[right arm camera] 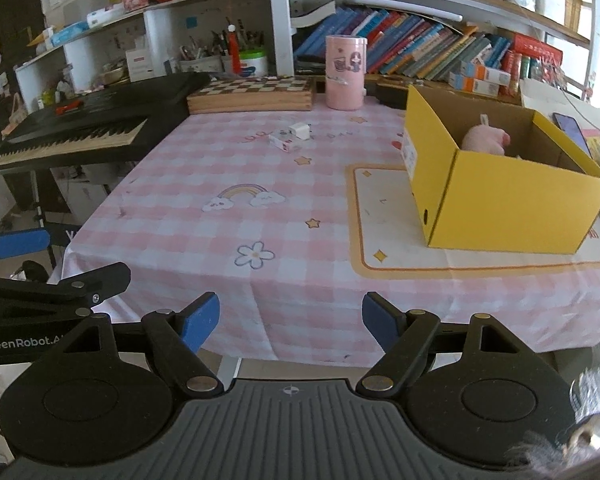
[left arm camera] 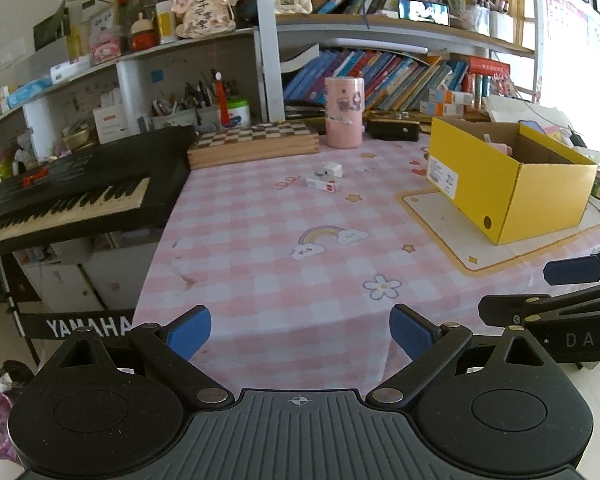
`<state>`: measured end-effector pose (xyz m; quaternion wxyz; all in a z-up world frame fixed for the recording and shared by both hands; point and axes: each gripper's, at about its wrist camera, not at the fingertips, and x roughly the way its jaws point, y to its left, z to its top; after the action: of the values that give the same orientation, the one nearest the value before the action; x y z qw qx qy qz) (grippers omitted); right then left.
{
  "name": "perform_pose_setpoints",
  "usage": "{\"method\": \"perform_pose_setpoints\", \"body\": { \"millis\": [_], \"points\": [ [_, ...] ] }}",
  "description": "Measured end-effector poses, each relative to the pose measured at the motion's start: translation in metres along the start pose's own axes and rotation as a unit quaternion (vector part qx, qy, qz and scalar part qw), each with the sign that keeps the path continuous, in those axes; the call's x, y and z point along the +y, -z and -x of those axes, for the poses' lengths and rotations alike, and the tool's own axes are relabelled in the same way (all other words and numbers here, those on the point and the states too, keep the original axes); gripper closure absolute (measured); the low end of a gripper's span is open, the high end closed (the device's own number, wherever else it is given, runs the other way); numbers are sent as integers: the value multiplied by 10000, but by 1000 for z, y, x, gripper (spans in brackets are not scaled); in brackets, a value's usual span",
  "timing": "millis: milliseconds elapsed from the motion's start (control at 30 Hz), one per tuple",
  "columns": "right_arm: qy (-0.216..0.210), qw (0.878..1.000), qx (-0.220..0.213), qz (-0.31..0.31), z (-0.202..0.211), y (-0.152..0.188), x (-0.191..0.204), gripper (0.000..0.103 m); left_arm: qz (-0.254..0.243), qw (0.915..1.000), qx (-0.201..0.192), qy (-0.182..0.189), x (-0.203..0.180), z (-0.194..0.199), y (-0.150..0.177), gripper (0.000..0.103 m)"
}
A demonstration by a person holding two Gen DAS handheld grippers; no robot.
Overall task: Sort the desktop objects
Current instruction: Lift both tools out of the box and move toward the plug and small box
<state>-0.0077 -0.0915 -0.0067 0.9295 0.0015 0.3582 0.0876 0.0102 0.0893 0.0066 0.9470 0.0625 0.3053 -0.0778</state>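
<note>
On the pink checked tablecloth (left arm camera: 260, 264) a white charger plug (left arm camera: 333, 169) (right arm camera: 300, 130) lies beside a small white box with a red mark (left arm camera: 321, 184) (right arm camera: 285, 142), far from both grippers. An open yellow cardboard box (left arm camera: 512, 188) (right arm camera: 500, 208) at the right holds a pink plush toy (right arm camera: 485, 140). My left gripper (left arm camera: 300, 332) hangs open over the table's near edge, nothing between its fingers. My right gripper (right arm camera: 291, 320) is open and empty too, beside the left one and just to its right.
A pink cylinder (left arm camera: 344, 112) and a wooden chessboard case (left arm camera: 252, 142) stand at the back. A black keyboard (left arm camera: 68, 196) adjoins the table's left side. Crowded bookshelves rise behind. A phone (right arm camera: 570, 128) lies past the yellow box, which sits on a cream mat (right arm camera: 384, 216).
</note>
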Motion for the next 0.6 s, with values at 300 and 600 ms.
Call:
{"method": "perform_pose_setpoints", "body": {
  "millis": [300,600],
  "points": [
    [-86,9999,4,107,-11,-9,5,25,78,9999,33,-115,7,-7,-3,5],
    [-159,9996,-16,212,-29,-24,2,25,125,9996,80,-220,9,-26,-12,5]
  ]
}}
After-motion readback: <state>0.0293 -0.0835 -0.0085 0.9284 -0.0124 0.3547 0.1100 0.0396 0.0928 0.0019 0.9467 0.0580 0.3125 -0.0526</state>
